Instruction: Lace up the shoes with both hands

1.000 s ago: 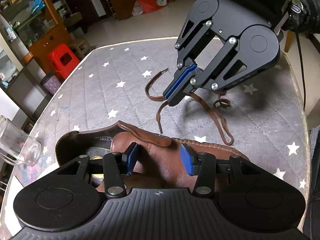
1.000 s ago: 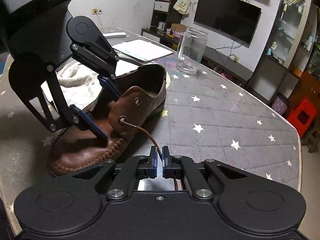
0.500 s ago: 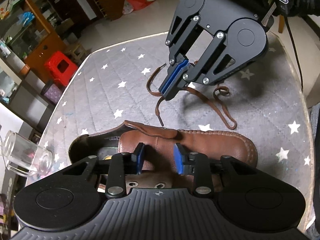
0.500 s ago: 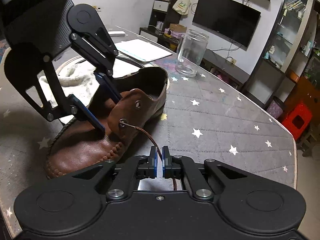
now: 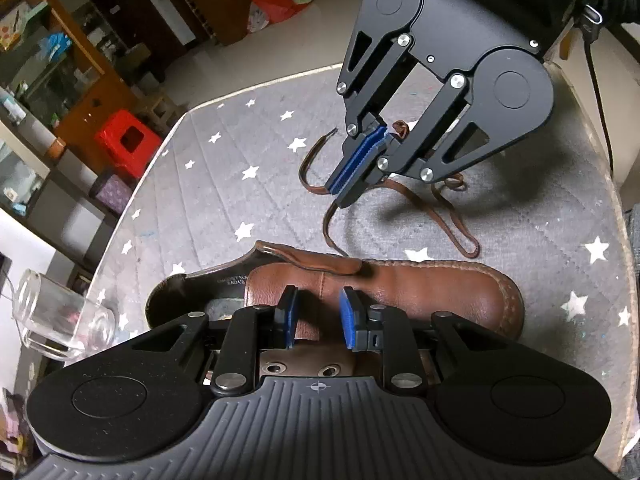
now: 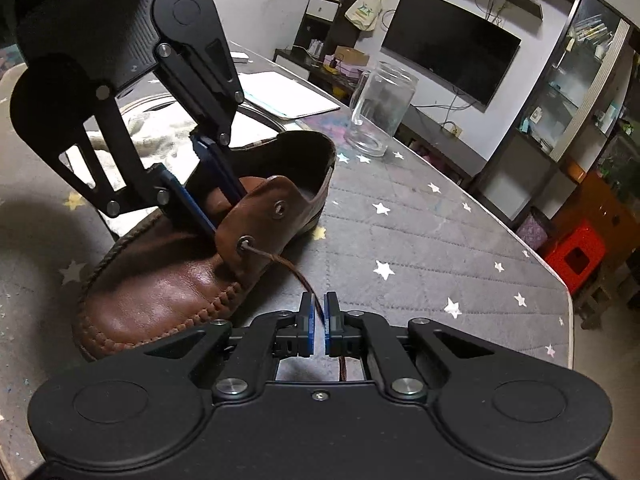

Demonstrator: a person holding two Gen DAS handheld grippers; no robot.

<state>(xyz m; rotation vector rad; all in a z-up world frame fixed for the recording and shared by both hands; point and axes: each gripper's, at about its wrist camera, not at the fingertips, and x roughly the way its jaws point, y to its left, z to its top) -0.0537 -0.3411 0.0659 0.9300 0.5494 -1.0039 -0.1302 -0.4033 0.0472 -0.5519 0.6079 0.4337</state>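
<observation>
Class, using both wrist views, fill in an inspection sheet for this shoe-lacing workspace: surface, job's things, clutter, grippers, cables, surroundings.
Surface: table under a grey quilted cover with white stars.
Job's things: brown leather shoe on its sole; brown lace threaded through one eyelet, the rest trailing loose on the cover.
Clutter: empty glass jar, white papers, pale cloth behind the shoe.
Grippers: left gripper with jaws closing astride the shoe's tongue; right gripper shut on the lace.
Cables: black cable at the table's far edge.
Surroundings: television, shelves, red stool.
</observation>
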